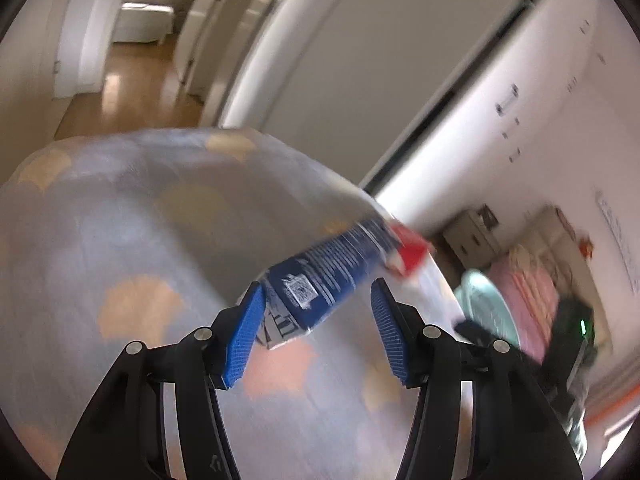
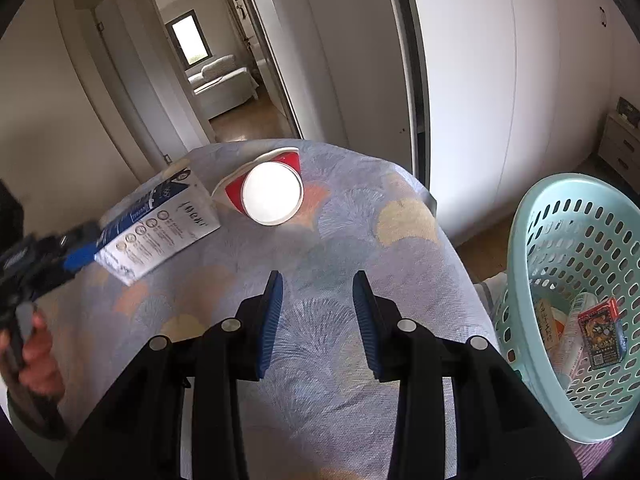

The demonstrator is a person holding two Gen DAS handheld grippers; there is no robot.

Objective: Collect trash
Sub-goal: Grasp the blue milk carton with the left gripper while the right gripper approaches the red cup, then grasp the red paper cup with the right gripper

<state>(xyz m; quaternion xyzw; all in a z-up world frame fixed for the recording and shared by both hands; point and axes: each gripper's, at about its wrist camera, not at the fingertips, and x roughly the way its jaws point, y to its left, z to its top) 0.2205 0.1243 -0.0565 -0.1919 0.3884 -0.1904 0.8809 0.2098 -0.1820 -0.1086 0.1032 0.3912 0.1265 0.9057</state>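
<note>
Got the left gripper [image 1: 316,290] gaping wide around the near end of the blue-and-white carton [image 1: 332,268]. Looks like only the 9 o'clock pad [image 1: 244,336] touches it, with clear daylight on the 3 o'clock side, so not a real clamp as far as can be told. Blurry in that view too, so probably mid-swing.

Worst case from here: lifting or swinging before the jaws close. Would just shove the carton across the cloth-covered bench [image 2: 360,240] or tip it off the far edge at 10 o'clock onto the floor. Pinching only the corner isn't great either. Could crush the thin card or let it pivot out halfway to the bin.

Right gripper [image 2: 318,278] open as well, holding nothing, hovering over the middle of the bench.

Further out at 11 o'clock from it, a red paper cup [image 2: 272,194] lying on its side, just beside the carton's far end. Round and light, so one nudge from the carton would likely send it rolling.

Over at 3 o'clock, the mint laundry basket [image 2: 580,280], below bench level, already with a red card box [image 2: 600,332] and other scraps inside. Tall rim, so easy to clip on a low drop and bounce the carton out.
</note>
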